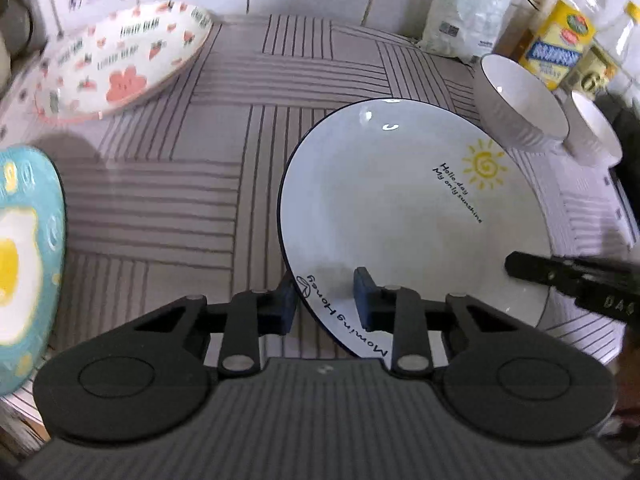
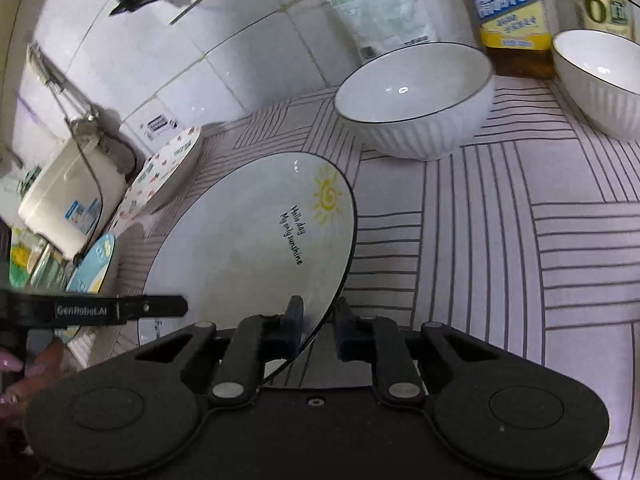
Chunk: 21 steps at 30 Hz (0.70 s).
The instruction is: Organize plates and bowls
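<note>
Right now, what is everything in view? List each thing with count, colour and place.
sun plate: one, white with a dark rim, mid-table, rim between both grippers' fingers
strawberry plate: one, white and pink, far left
blue plate: one, left edge
bowls: two, white, ribbed, far right
bottles: two, yellow labels, behind the bowls
bag: one, white, by the wall
tablecloth: one, striped
left gripper: black, open
right gripper: black, open

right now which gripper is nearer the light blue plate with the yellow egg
Left. The left gripper straddles the white sun-printed plate's rim, with the light blue plate to its left; the right gripper straddles the opposite rim, farther away.
</note>
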Motion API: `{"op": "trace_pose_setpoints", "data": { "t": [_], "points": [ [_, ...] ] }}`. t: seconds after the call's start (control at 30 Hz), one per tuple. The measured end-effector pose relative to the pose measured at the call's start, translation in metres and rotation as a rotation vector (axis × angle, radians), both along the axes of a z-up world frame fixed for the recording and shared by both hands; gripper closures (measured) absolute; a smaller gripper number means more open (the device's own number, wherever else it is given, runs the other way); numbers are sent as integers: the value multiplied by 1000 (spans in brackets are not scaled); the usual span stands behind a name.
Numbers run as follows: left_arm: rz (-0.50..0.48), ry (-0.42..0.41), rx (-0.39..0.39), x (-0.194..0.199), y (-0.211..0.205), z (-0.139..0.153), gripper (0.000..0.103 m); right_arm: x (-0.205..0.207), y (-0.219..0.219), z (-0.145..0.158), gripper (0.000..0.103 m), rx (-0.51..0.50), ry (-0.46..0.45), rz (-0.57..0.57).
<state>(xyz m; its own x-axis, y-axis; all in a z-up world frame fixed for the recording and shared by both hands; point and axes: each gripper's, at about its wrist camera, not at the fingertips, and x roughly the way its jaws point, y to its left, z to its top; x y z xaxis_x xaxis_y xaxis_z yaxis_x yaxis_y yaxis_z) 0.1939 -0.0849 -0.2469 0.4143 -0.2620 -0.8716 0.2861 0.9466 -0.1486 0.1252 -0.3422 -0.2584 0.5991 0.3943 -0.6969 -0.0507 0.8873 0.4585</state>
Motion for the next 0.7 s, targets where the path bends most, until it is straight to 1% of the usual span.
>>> {"op": "trace_pose_setpoints", "data": {
  "t": [0.1,0.17,0.23,0.37,0.53,0.7],
  "points": [
    [-12,-30,38,-2,2,3,75,3,5,4,82,-24,-3,36],
    [9,-23,38,2,8,6,75,6,8,5,82,-29,-9,55],
    [34,-22,35,8,13,8,75,10,10,6,82,-12,-21,64],
    [62,-32,34,29,24,16,75,24,21,13,81,-26,-65,95],
    [49,-47,41,61,30,21,75,50,32,20,79,-49,-104,136],
    [58,-54,38,86,29,17,75,73,36,20,79,-72,-126,124]
  ]
}}
